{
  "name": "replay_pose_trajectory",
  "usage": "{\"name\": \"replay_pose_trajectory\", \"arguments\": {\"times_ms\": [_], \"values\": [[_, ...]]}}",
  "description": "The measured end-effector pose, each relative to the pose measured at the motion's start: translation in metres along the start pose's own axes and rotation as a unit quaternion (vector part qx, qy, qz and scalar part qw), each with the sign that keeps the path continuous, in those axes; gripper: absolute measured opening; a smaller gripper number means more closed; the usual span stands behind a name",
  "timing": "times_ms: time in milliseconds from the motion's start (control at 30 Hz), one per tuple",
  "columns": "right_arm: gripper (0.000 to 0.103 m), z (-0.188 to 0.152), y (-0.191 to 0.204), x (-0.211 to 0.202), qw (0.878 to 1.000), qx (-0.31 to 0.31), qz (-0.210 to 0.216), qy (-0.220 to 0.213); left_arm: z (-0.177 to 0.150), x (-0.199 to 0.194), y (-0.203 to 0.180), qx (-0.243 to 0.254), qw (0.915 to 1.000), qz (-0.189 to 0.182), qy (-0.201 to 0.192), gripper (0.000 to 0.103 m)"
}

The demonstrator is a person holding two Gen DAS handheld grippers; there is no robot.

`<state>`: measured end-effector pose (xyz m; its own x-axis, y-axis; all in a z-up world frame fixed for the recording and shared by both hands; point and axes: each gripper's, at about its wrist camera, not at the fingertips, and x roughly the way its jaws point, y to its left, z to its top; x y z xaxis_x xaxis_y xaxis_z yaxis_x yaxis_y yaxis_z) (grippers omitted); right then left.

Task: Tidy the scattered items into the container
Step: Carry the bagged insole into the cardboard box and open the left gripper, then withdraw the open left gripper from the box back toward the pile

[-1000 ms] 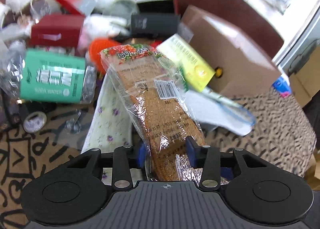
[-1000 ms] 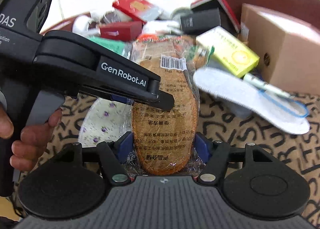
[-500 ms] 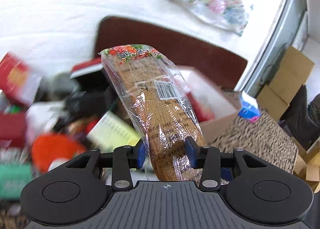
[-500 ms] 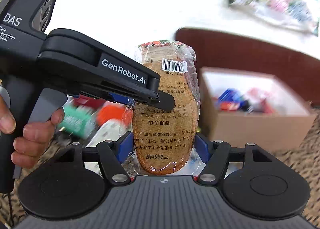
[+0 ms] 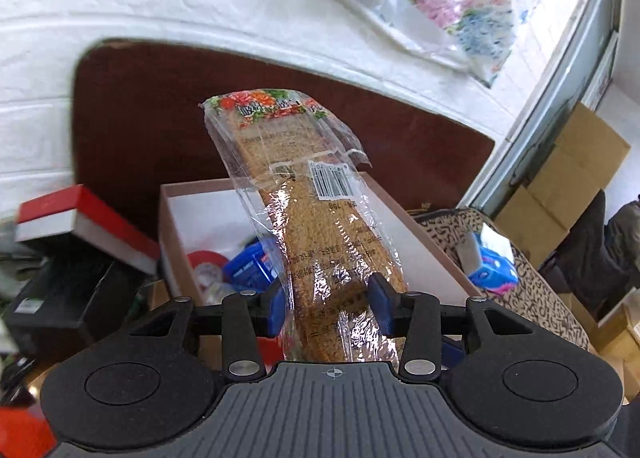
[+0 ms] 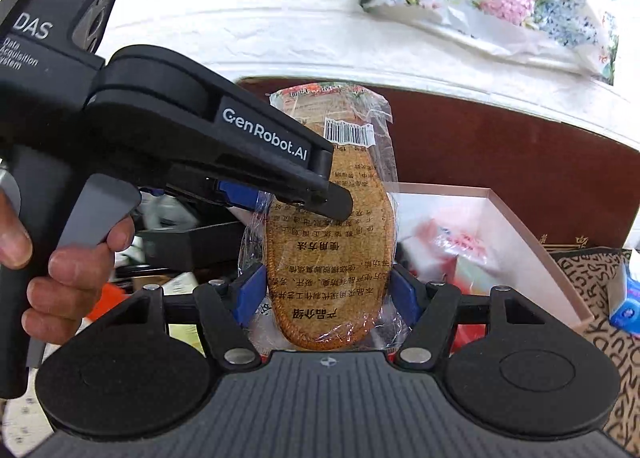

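Observation:
Both grippers hold one clear plastic pack of brown woven insoles (image 5: pixel 320 226), also seen in the right wrist view (image 6: pixel 332 258). My left gripper (image 5: pixel 328 298) is shut on its lower part. My right gripper (image 6: pixel 326 294) is shut across its wide end. The left gripper's body (image 6: pixel 208 146) crosses the right wrist view and pinches the pack's middle. The pack is raised over the open cardboard box (image 5: pixel 416 226), which holds a red tape roll (image 5: pixel 204 262) and a blue packet (image 5: pixel 248 266). The box also shows in the right wrist view (image 6: pixel 520 226).
A red and white box (image 5: pixel 80 222) and a black box (image 5: pixel 60 298) lie left of the container. A blue tissue pack (image 5: pixel 492 262) sits on the patterned cloth at right. A dark red headboard (image 5: pixel 168 114) and white wall stand behind. Stacked cartons (image 5: pixel 560 186) are far right.
Both grippers have lifted the insole pack off the cluttered pile and carried it to the right, up over the open cardboard box. Both grips have stayed shut.

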<state>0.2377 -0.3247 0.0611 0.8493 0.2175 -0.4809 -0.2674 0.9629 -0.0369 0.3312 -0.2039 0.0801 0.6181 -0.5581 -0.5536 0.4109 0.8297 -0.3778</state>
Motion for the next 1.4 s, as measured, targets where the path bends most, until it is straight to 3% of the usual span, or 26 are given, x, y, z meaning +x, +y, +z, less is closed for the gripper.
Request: {"name": "replay_pose_trajectory", "arguments": {"times_ms": [267, 367, 600, 733, 867, 1000, 1100, 1400], "values": [[0.071, -0.016, -0.018, 0.059, 0.998, -0.010, 0.022, 0.056, -0.005, 0.057, 0.035, -0.026, 0.9979, 0.014, 0.057, 0.056], [0.071, -0.021, -0.019, 0.067, 0.997, -0.021, 0.021, 0.075, -0.007, 0.060, 0.035, -0.014, 0.9981, 0.010, 0.058, 0.058], [0.072, -0.020, -0.021, 0.081, 0.990, -0.042, 0.031, 0.134, -0.013, 0.058, 0.016, 0.027, 0.9980, 0.017, 0.054, 0.081], [0.074, -0.023, -0.021, 0.083, 0.989, -0.054, 0.021, 0.136, -0.012, 0.050, 0.018, 0.024, 0.9984, 0.026, 0.044, 0.085], [0.087, -0.024, -0.025, 0.075, 0.990, -0.049, 0.007, 0.129, -0.010, 0.036, 0.021, 0.015, 0.9992, 0.035, 0.014, 0.096], [0.092, -0.025, -0.026, 0.068, 0.991, -0.042, 0.008, 0.123, -0.011, 0.029, 0.014, 0.034, 0.9986, 0.038, 0.016, 0.103], [0.099, -0.027, -0.022, 0.064, 0.992, -0.044, 0.006, 0.119, -0.018, 0.027, 0.007, 0.058, 0.9970, 0.048, 0.021, 0.103], [0.101, -0.029, -0.009, 0.046, 0.992, -0.055, -0.010, 0.109, -0.040, 0.005, 0.001, 0.084, 0.9940, 0.066, 0.024, 0.103]]}}
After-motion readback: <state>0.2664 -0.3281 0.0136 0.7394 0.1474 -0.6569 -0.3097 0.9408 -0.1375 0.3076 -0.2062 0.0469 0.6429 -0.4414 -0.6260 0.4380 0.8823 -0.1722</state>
